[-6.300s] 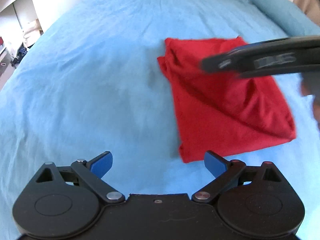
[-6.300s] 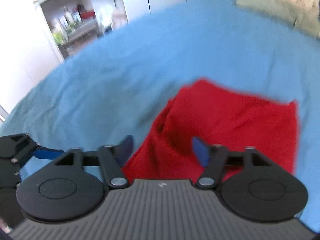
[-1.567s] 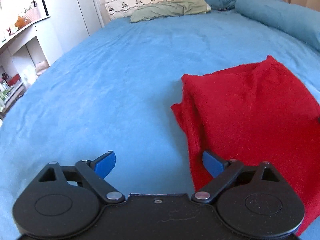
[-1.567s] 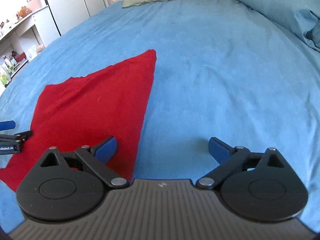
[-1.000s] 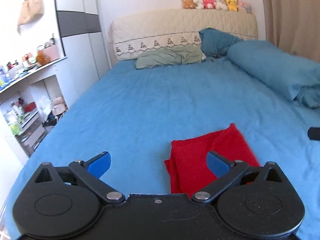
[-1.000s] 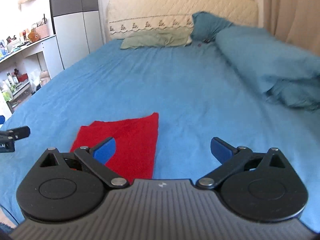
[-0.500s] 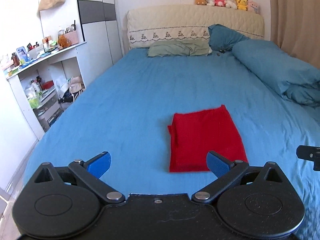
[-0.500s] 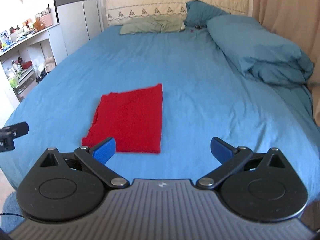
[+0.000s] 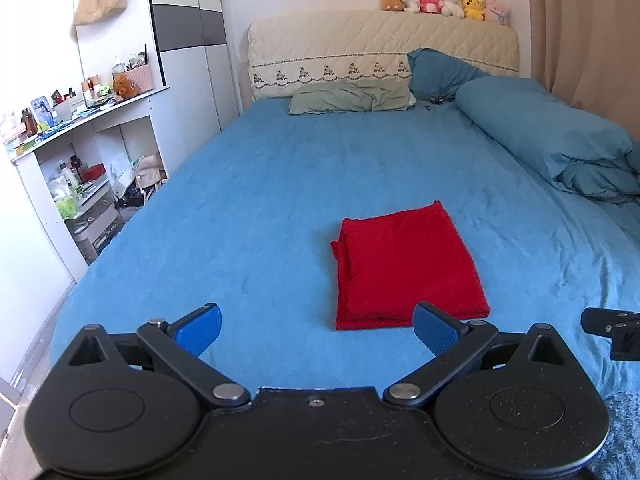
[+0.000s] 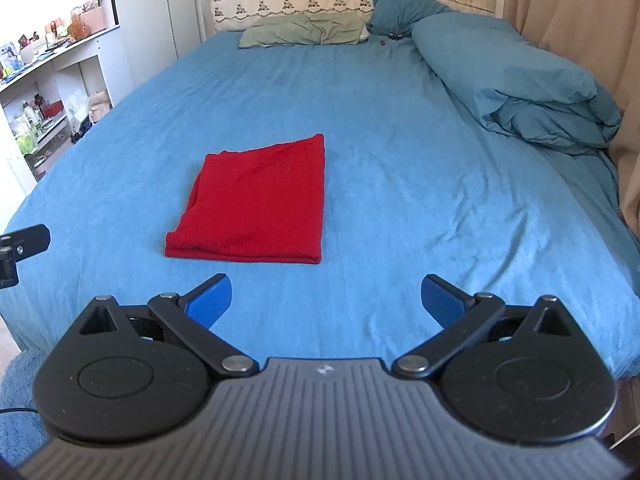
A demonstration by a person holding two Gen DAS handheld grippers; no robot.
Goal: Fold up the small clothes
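Note:
A red garment lies folded into a flat rectangle on the blue bed sheet; it also shows in the right wrist view. My left gripper is open and empty, held back over the foot of the bed, well short of the garment. My right gripper is open and empty, also back from the garment, to its right. The tip of the right gripper shows at the right edge of the left wrist view, and the tip of the left gripper at the left edge of the right wrist view.
A rolled blue duvet lies along the bed's right side. Green and blue pillows sit at the headboard, plush toys on top. White shelves with clutter stand left. A curtain hangs right.
Both grippers have pulled back and risen away from the garment, which now looks smaller and lies folded flat. Both stayed open.

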